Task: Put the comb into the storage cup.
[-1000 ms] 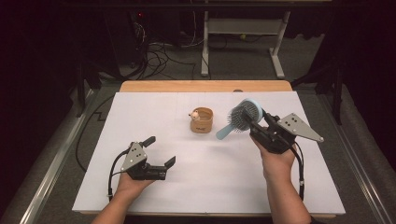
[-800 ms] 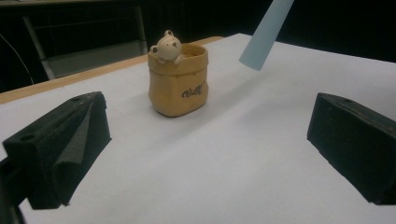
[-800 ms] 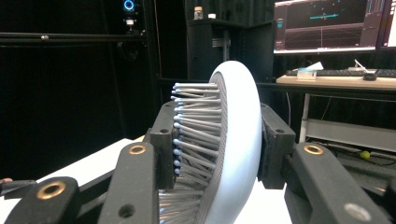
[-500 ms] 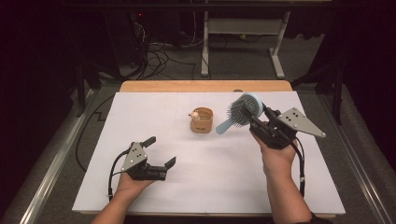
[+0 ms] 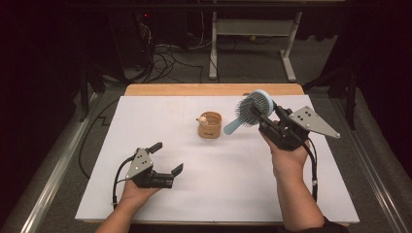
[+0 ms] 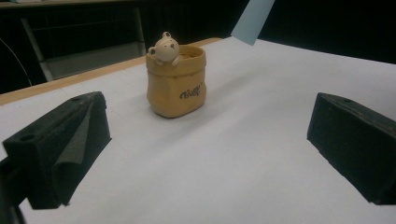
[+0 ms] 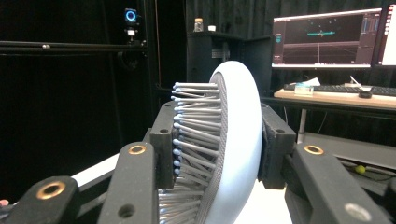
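So the hairbrush [image 5: 252, 110] is up in the air over the right half of the table, pale blue, round head with grey bristles, and the right gripper [image 5: 270, 125] has it pinched by the head rather than the handle. In the right gripper view you can see why that works: one jaw presses into the bristle side and the other sits flat on the smooth back of the brush [image 7: 233, 140], so it's squeezed front to back and the handle [image 5: 232, 126] is left free, pointing down and left toward the cup. My guess is that's on purpose, so the handle end can go into the little pot first. That pot [image 5: 210, 124] is a tan sack-shaped holder standing upright near the middle of the white table cover [image 5: 145, 116], with a tiny bear [image 6: 165, 48] peeking over its rim. There's dark cursive writing on the front [image 6: 191, 91] but I can't really read it. The left gripper [image 5: 165, 162] sits low over the near left of the table, jaws spread wide with nothing between them, aimed at the pot, looks like it's waiting to steady it.
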The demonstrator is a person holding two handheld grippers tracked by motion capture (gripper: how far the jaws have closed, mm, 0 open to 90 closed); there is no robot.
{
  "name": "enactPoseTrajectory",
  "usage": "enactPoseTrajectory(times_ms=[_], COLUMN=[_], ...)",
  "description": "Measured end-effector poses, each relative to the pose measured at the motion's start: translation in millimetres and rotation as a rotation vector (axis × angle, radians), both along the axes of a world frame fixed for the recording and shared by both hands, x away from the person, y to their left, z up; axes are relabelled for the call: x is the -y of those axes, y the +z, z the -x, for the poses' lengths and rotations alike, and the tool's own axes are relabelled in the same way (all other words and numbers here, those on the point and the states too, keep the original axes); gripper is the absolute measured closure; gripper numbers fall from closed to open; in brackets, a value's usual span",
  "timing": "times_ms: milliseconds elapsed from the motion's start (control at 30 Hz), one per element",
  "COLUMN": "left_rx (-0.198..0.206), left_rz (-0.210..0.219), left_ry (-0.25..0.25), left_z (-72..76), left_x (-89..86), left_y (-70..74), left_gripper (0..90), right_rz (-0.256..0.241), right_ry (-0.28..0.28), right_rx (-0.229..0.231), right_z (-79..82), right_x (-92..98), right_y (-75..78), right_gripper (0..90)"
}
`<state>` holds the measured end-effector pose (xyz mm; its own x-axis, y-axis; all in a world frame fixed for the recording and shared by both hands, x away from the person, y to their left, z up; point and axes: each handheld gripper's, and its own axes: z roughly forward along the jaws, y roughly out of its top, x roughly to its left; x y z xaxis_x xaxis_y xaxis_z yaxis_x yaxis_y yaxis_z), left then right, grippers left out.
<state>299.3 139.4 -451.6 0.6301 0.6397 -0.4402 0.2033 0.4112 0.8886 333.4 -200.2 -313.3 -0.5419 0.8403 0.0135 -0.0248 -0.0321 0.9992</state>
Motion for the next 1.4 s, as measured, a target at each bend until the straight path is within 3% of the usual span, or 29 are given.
enactPoseTrajectory(times_ms=[267,500,933,1400], left_rx=[0.003,0.0,0.001,0.004], left_rz=[0.007,0.001,0.012,0.018], left_ry=[-0.006,-0.008,-0.008,-0.01], left_z=[1.0,0.8,0.9,1.4], left_x=[-0.3,0.1,-1.8,-1.1], left_y=[0.9,0.0,0.4,0.7], left_gripper=[0.5,0.5,0.5,0.5], right_rz=[0.014,-0.007,-0.028,-0.016], right_ry=[-0.004,0.002,0.005,-0.008], right_rx=[0.016,0.012,-0.011,-0.026], right_z=[-6.3,-16.6,-37.2,-54.6], right_x=[-8.1,-15.7,-31.5,-40.3], right_y=[8.8,9.8,3.0,-0.5], right_gripper=[59.6,59.6,59.5,59.5])
